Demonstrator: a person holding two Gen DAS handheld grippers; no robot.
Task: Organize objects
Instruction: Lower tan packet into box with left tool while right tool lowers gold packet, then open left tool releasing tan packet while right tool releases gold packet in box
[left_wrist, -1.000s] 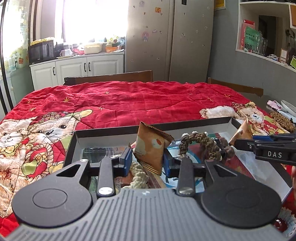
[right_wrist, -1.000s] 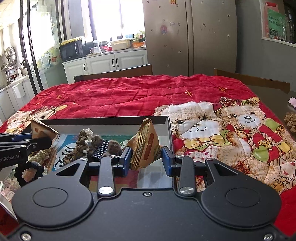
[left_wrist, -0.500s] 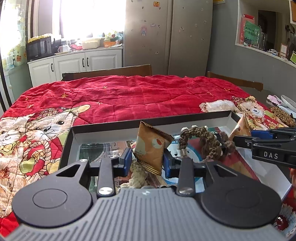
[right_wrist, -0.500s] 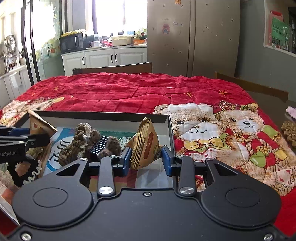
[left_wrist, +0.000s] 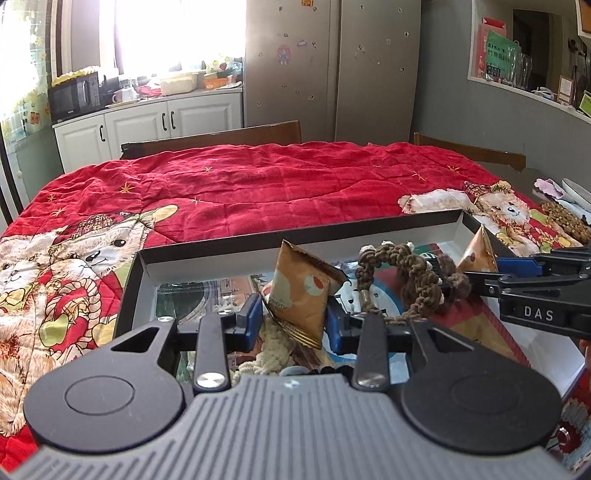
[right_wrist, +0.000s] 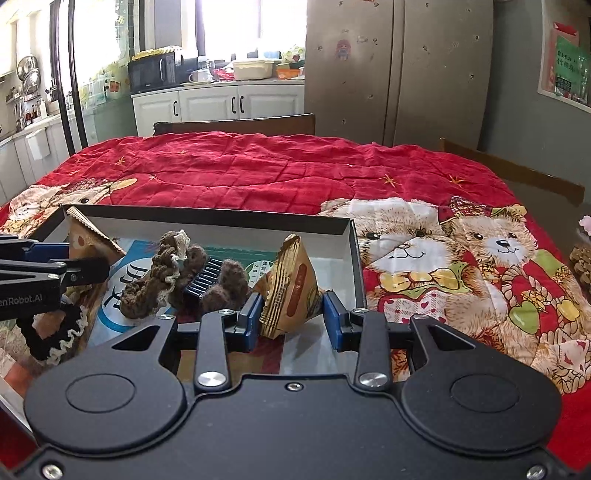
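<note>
A shallow black box (left_wrist: 295, 236) lies on the red quilt. My left gripper (left_wrist: 294, 320) is shut on an orange snack packet (left_wrist: 301, 291) and holds it upright over the box. My right gripper (right_wrist: 293, 320) is shut on a second orange snack packet (right_wrist: 291, 288) at the box's right end; that packet also shows in the left wrist view (left_wrist: 478, 254). A brown braided hair tie (left_wrist: 402, 273) with a dark clip (right_wrist: 203, 277) lies between them. A cream braid (left_wrist: 273, 343) and a black scrunchie (right_wrist: 55, 339) lie in the box's near part.
The box (right_wrist: 347, 229) holds printed cards. The red bear-print quilt (right_wrist: 443, 258) covers the table. Wooden chairs (left_wrist: 214, 138) stand at the far edge. Brown woven items (left_wrist: 565, 218) and a plate lie off the right edge.
Both grippers keep hold of their packets. The views have shifted slightly, with the box sitting a little lower in the frames; the things in the box have not moved.
</note>
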